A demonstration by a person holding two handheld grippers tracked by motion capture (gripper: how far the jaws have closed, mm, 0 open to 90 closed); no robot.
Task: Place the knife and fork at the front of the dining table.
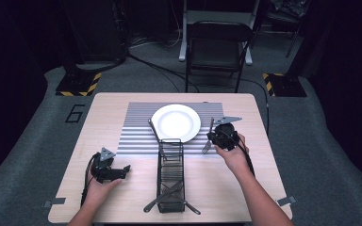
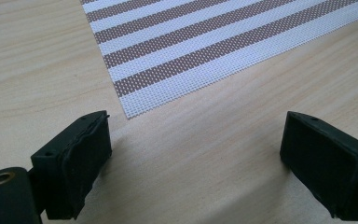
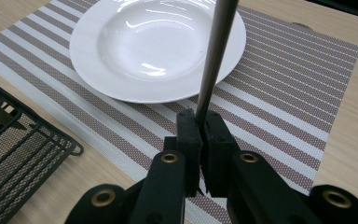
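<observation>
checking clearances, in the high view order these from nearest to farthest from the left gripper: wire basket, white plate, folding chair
From the left gripper, at the table's near left:
1. Wire basket, just to its right at the table's near middle.
2. White plate, farther back on the striped mat, right of centre.
3. Folding chair, on the floor beyond the table's far edge.

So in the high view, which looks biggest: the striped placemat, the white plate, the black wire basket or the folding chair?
1. Striped placemat.
2. Folding chair, though it stands farther back, so its rank is unsure.
3. Black wire basket and white plate look about alike; I would not rank them.
</observation>
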